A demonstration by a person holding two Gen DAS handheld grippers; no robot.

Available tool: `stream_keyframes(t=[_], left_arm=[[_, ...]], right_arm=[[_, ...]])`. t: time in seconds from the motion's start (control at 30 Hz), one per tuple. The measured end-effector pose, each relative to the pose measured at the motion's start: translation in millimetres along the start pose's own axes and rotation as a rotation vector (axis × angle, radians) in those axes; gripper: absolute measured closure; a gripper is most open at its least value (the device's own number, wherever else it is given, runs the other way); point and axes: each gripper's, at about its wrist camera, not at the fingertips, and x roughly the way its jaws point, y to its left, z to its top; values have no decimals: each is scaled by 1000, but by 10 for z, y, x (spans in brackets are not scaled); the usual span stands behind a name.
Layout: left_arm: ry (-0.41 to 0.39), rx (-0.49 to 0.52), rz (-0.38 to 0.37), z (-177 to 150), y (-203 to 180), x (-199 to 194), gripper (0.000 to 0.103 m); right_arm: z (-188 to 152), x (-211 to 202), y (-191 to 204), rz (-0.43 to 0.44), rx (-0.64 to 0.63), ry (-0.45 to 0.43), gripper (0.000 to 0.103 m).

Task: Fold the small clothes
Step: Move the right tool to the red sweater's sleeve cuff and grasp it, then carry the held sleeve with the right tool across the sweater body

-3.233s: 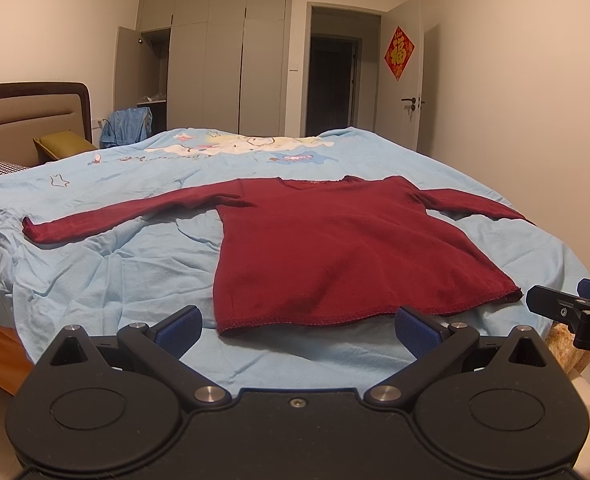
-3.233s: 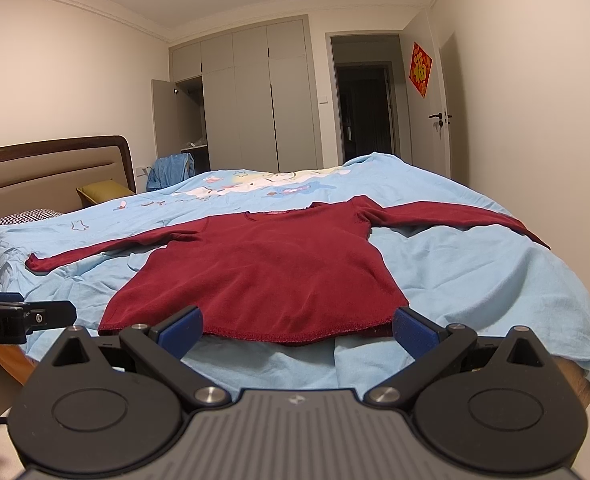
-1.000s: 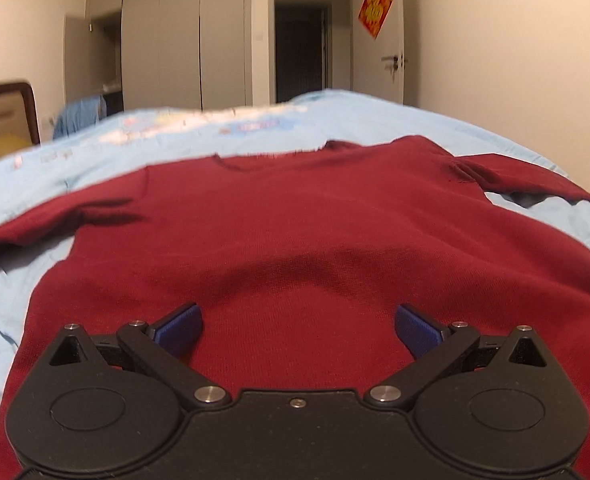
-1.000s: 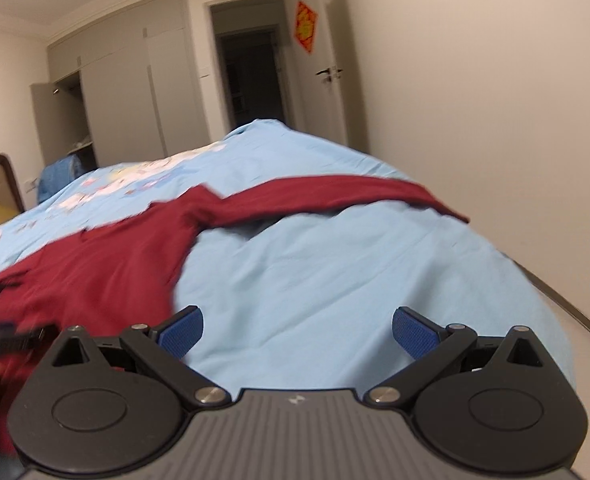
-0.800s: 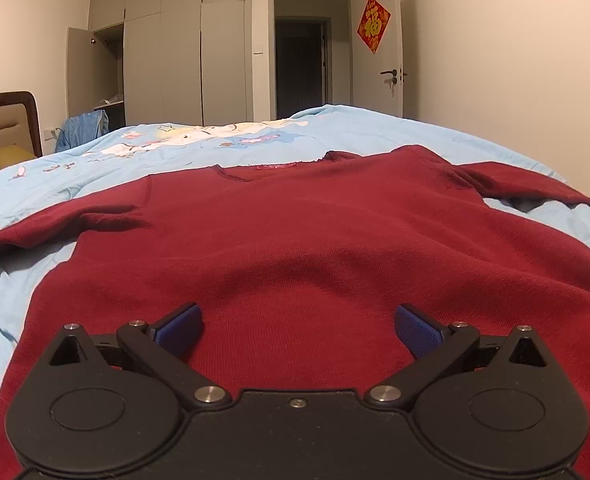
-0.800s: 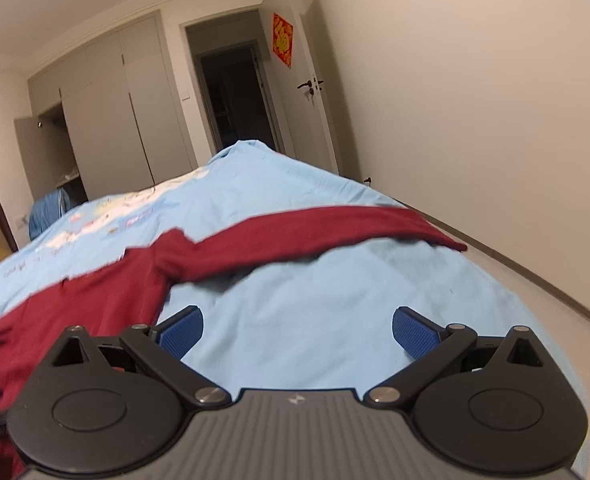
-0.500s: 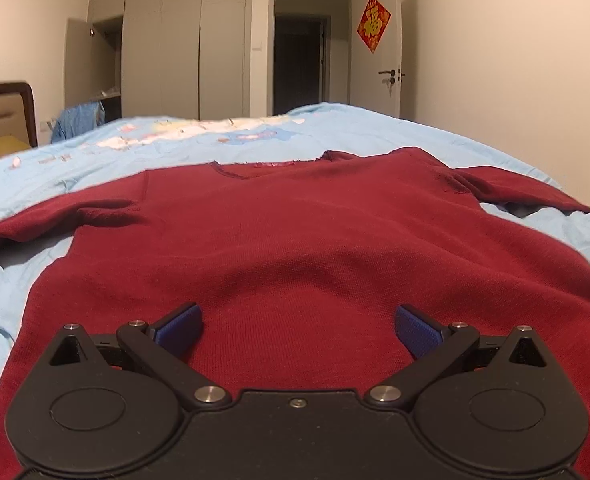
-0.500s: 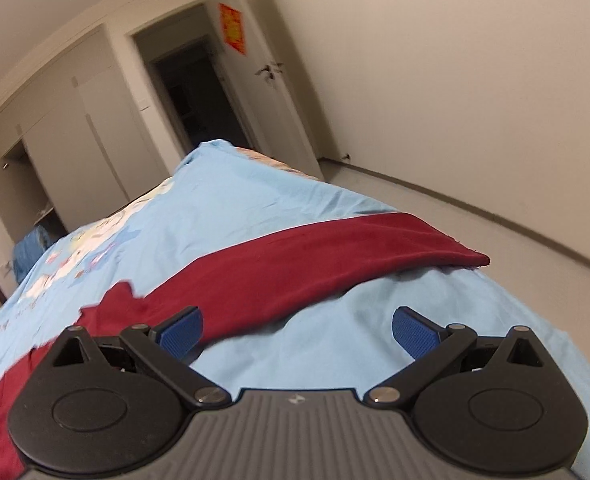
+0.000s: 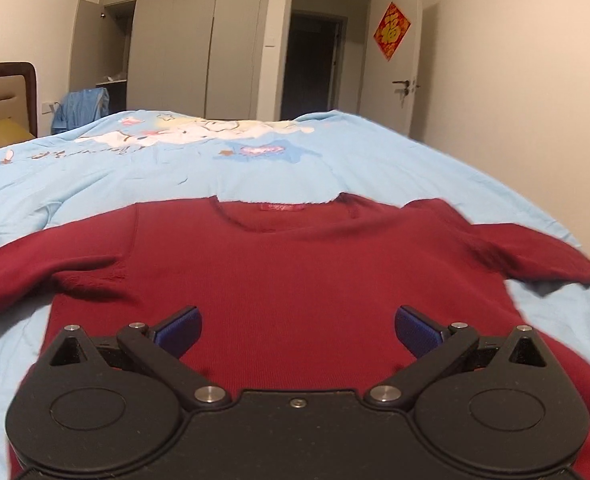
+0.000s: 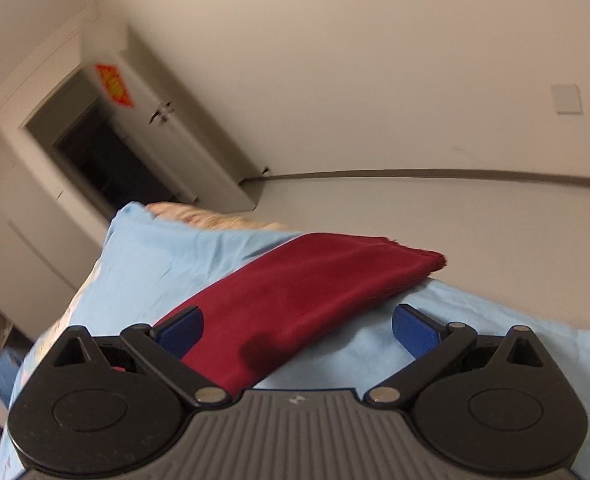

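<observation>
Right wrist view: right gripper (image 10: 297, 326), jaws wide, swung from sweater (image 9: 291, 280) body to sleeve (image 10: 315, 284) at 12 o'clock; left gripper (image 9: 297, 330), jaws wide, advanced over torso; sweater flat on bedspread (image 9: 95, 176); sleeve fold judged imminent.

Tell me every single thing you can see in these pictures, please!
sweater: one, dark red, spread flat on the bed, sleeves out to both sides
sleeve: one, dark red, lying on the bed edge between the right hand-held gripper's fingers
bedspread: one, light blue with cartoon print, covering the bed
headboard: one, brown and beige, far left
wardrobe: one, grey, back wall, one door open
blue cloth: one, by the wardrobe
door: one, white, open, red decoration on it
left hand-held gripper: one, black with blue pads, open, above the sweater
right hand-held gripper: one, black with blue pads, open
</observation>
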Motion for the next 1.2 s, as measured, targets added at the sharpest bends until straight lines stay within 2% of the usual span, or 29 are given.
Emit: stream_keyframes(t=[0.1, 0.23, 0.3, 0.33, 0.4, 0.47, 0.5, 0.6, 0.77, 0.93, 1.07, 1.2], left_arm=[[82, -24, 3, -102, 38, 188, 1], [60, -50, -9, -169, 98, 184, 1], [54, -43, 2, -213, 89, 184, 1], [52, -32, 11, -231, 73, 188, 0], [54, -12, 25, -243, 41, 199, 0], [55, -11, 26, -246, 45, 202, 0], [54, -16, 22, -247, 56, 202, 0], [53, -29, 13, -247, 81, 202, 0], [49, -47, -2, -225, 113, 177, 1], [-29, -175, -58, -2, 381, -57, 1], [-61, -194, 4, 221, 588, -274, 1], [-102, -223, 58, 302, 841, -502, 1]], right_arm=[[8, 86, -66, -21, 25, -20, 11], [10, 162, -78, -58, 31, -35, 27], [17, 206, -48, -76, 31, -46, 45], [22, 224, -31, -86, 32, -51, 51], [26, 241, 13, -104, 16, -54, 79], [24, 223, 106, -121, -46, -63, 92], [34, 193, 194, -127, -103, -76, 94], [10, 51, 523, -120, -314, -156, 95], [-81, -217, 1193, -27, -607, -241, 95], [-354, -453, 1951, 110, -859, -300, 95], [-738, -625, 2536, 257, -1003, -309, 95], [-1276, -815, 3004, 403, -1130, -315, 95]])
